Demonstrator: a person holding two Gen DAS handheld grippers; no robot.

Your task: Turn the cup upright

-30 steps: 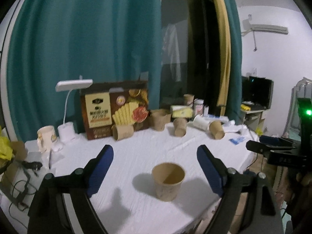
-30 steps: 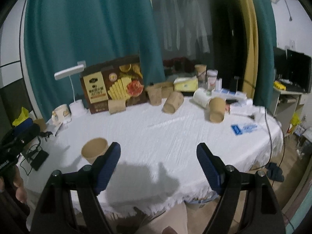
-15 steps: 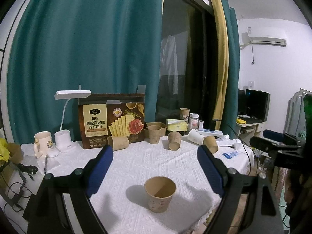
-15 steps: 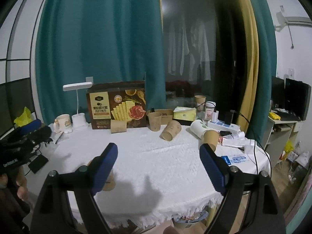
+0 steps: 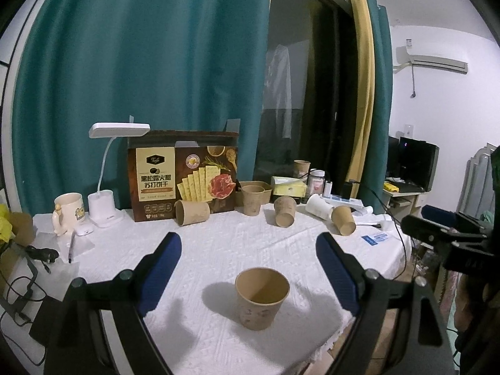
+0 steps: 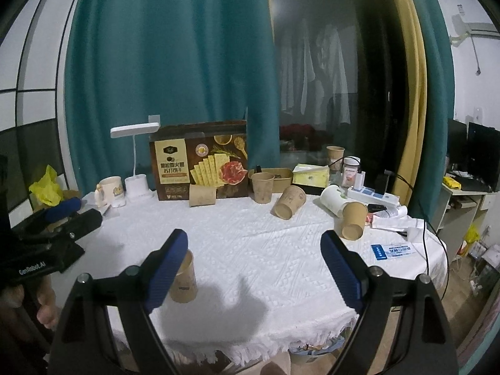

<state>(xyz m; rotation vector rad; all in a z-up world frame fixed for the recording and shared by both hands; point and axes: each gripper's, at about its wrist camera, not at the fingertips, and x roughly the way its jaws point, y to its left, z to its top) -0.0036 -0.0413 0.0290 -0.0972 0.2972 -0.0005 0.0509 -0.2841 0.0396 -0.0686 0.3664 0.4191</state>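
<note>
A brown paper cup [image 5: 262,297] stands upright, mouth up, on the white tablecloth [image 5: 225,250] near the table's front edge. My left gripper [image 5: 247,240] is open; the cup sits ahead between its blue pads, touching neither. In the right wrist view the same cup [image 6: 187,281] is half hidden behind the left finger. My right gripper [image 6: 253,237] is open, its jaws have just been opening, and nothing is between them. Several brown cups lie on their sides at the back, such as one [image 6: 289,202] and another [image 6: 353,220].
A cracker box [image 5: 184,181], desk lamp [image 5: 106,187], mug [image 5: 68,209], upright cup [image 5: 251,200] and white cup on its side [image 5: 318,207] line the table's back. Cables [image 5: 18,284] lie at the left edge. A power strip [image 6: 373,195] and papers sit right.
The right gripper's fingers have spread wider and the cup has slipped behind its left finger. Both views have tilted up, showing more curtain. The cup itself has not moved.
</note>
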